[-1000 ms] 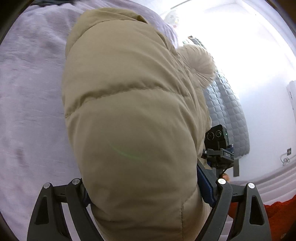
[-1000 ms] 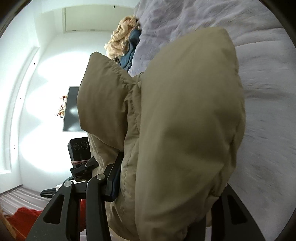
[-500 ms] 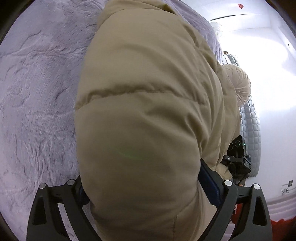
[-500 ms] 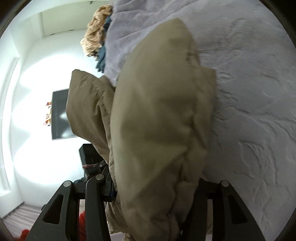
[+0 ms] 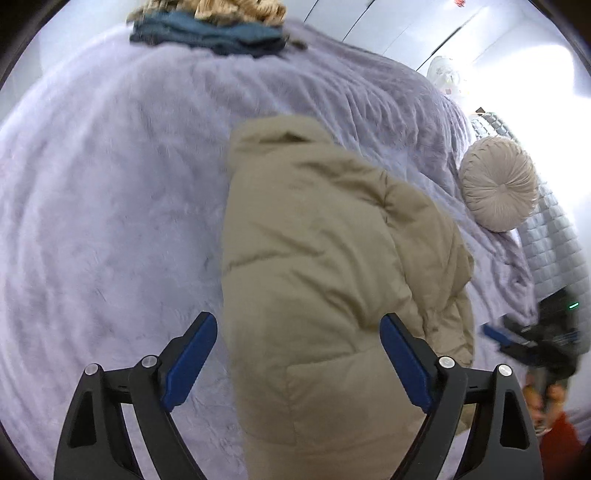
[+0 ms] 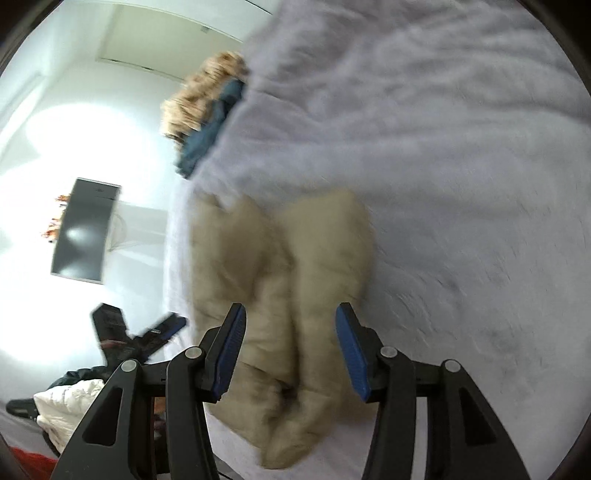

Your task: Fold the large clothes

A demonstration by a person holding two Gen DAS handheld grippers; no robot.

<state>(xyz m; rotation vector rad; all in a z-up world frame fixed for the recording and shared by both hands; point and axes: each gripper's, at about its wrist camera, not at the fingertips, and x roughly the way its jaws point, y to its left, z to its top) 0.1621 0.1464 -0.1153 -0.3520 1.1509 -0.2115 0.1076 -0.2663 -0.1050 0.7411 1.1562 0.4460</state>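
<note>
A beige puffer jacket (image 5: 325, 266) lies folded in a thick bundle on the lavender bed cover (image 5: 110, 206). My left gripper (image 5: 295, 354) is open, its blue pads apart on either side of the jacket's near end, backed off from it. In the right wrist view the jacket (image 6: 291, 295) lies at the bed's edge, blurred. My right gripper (image 6: 290, 350) is open too, its jaws standing apart above the jacket's end. The right gripper also shows in the left wrist view (image 5: 532, 339), and the left gripper in the right wrist view (image 6: 147, 336).
A stack of folded clothes, blue under tan (image 5: 221, 26), sits at the bed's far edge; it also shows in the right wrist view (image 6: 207, 118). A round beige cushion (image 5: 498, 188) rests against a grey quilted headboard (image 5: 554, 240). A dark screen (image 6: 85, 229) hangs on the white wall.
Both grippers let go of the jacket and opened. The jacket dropped onto the bed and both grippers pulled back from it.
</note>
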